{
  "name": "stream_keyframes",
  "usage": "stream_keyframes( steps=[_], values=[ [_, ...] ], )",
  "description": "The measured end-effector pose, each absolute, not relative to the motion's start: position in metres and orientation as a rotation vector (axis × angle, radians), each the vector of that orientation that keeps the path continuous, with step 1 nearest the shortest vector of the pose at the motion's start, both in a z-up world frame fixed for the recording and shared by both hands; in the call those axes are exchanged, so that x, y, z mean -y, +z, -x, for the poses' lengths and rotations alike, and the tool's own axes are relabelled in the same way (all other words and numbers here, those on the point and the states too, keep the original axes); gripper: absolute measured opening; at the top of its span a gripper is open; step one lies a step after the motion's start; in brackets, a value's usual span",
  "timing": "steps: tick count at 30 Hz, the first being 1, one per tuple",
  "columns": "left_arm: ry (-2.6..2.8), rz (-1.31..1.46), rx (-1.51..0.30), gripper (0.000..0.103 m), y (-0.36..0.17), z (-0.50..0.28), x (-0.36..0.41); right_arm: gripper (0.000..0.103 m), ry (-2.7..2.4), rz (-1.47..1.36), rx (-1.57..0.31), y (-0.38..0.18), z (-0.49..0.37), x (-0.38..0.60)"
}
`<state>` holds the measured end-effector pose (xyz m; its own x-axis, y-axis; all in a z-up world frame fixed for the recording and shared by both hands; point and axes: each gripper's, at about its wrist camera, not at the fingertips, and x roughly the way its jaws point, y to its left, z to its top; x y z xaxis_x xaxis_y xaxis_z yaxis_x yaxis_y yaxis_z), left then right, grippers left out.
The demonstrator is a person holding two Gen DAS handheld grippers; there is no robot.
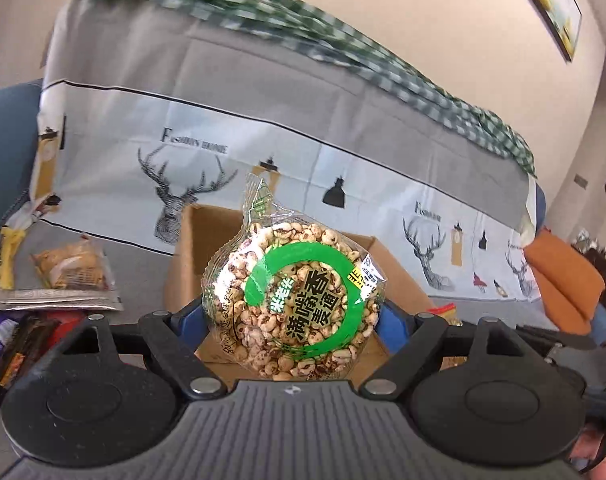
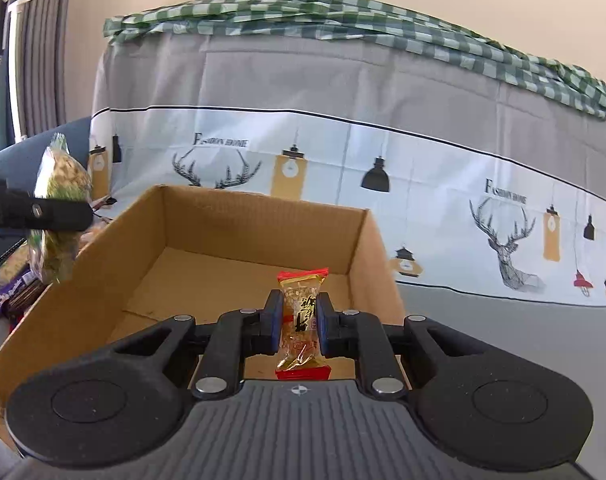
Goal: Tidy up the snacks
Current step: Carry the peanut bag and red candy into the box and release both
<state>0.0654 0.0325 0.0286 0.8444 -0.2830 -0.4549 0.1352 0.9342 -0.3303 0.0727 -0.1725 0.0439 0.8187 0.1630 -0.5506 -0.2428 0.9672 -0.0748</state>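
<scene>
Straight ahead of the left hand-held gripper I see a sofa draped in a grey and white cover (image 1: 263, 92) printed with stag heads, hanging lamps and a lettered logo. A green checked cloth (image 1: 303, 32) lies crumpled along the top of the sofa back, above and beyond the hand-held gripper. Up to the right a framed picture (image 1: 551, 4) hangs on the cream wall (image 1: 423, 8). Low on the right, an orange cushion (image 1: 563, 280) sits at the sofa's end. From the right hand-held gripper, grey curtains (image 2: 35, 52) hang far to the upper left, with some white object I cannot make out above them.
</scene>
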Motion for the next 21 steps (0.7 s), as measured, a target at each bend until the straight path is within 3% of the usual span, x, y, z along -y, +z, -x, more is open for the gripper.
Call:
stream_keyframes(
  steps=[21],
  values=[
    [-0.280,0.271,-0.606,0.087,0.009,-0.074,-0.017,0.018,0.177,0.141,-0.590,0.037,-0.078,0.181]
  ],
)
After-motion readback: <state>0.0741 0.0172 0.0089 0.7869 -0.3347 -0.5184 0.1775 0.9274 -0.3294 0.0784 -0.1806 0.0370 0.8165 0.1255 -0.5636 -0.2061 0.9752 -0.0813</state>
